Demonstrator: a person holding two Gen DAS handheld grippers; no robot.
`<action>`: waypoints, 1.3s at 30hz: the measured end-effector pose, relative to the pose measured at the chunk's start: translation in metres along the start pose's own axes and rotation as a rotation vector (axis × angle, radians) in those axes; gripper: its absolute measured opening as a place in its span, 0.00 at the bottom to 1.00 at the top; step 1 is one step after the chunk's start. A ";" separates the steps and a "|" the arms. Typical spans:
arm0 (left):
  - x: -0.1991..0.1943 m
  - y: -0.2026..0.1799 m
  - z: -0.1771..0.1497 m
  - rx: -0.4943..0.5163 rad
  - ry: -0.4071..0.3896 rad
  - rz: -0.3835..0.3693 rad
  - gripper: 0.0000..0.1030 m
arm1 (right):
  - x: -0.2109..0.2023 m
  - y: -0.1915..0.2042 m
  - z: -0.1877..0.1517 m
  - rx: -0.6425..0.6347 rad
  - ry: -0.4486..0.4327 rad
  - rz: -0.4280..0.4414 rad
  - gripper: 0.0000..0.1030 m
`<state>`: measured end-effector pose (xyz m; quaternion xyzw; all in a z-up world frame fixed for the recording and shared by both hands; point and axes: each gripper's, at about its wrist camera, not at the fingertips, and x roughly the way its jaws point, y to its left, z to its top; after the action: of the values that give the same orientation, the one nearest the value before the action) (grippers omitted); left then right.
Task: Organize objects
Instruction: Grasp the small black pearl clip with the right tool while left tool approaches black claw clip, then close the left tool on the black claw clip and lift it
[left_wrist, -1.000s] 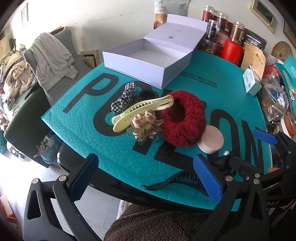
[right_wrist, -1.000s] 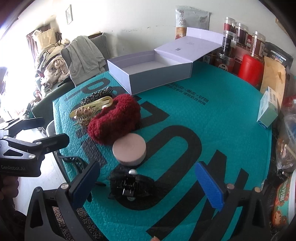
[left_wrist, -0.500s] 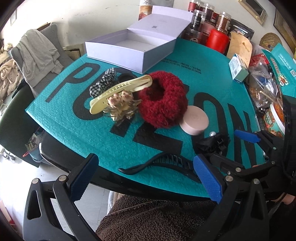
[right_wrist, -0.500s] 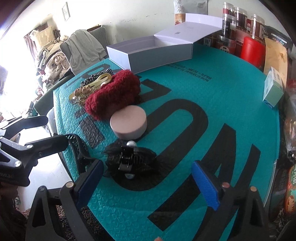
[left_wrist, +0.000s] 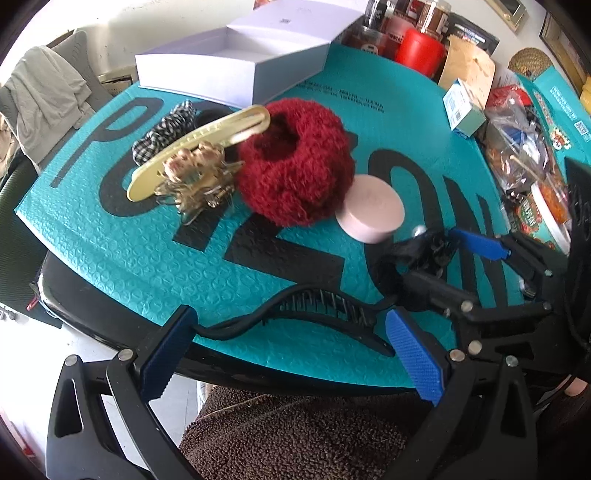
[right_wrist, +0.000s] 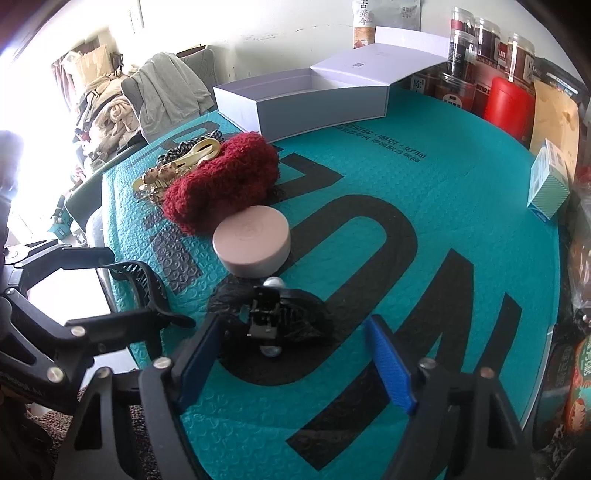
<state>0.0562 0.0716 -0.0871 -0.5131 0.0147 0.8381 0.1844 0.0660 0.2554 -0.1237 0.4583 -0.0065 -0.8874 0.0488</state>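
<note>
Now both tongs stand apart: left tongs straddle the long black hair clip at lower centre of the bench, right tongs flank the black claw clip mid-frame.

Both grippers, left gripper and right gripper, hover with fingers spread apart.

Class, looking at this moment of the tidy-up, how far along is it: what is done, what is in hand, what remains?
Done: nothing; the white box looks empty.
In hand: right gripper, jaws open, closing around the black bow clip; left gripper open around the long black clip.
Left: red scrunchie, pink tin, yellow clip.
</note>
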 end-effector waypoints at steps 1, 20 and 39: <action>0.001 -0.001 0.000 0.007 0.001 0.005 0.99 | 0.000 0.000 0.000 -0.003 -0.001 -0.004 0.68; 0.004 -0.003 0.011 0.045 -0.032 -0.015 0.94 | -0.002 -0.009 0.003 0.001 -0.015 -0.007 0.40; -0.011 -0.019 0.017 0.285 -0.023 -0.085 0.94 | -0.001 -0.011 0.004 0.003 -0.011 0.007 0.41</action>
<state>0.0522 0.0897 -0.0669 -0.4721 0.1094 0.8249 0.2909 0.0628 0.2664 -0.1210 0.4535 -0.0098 -0.8897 0.0514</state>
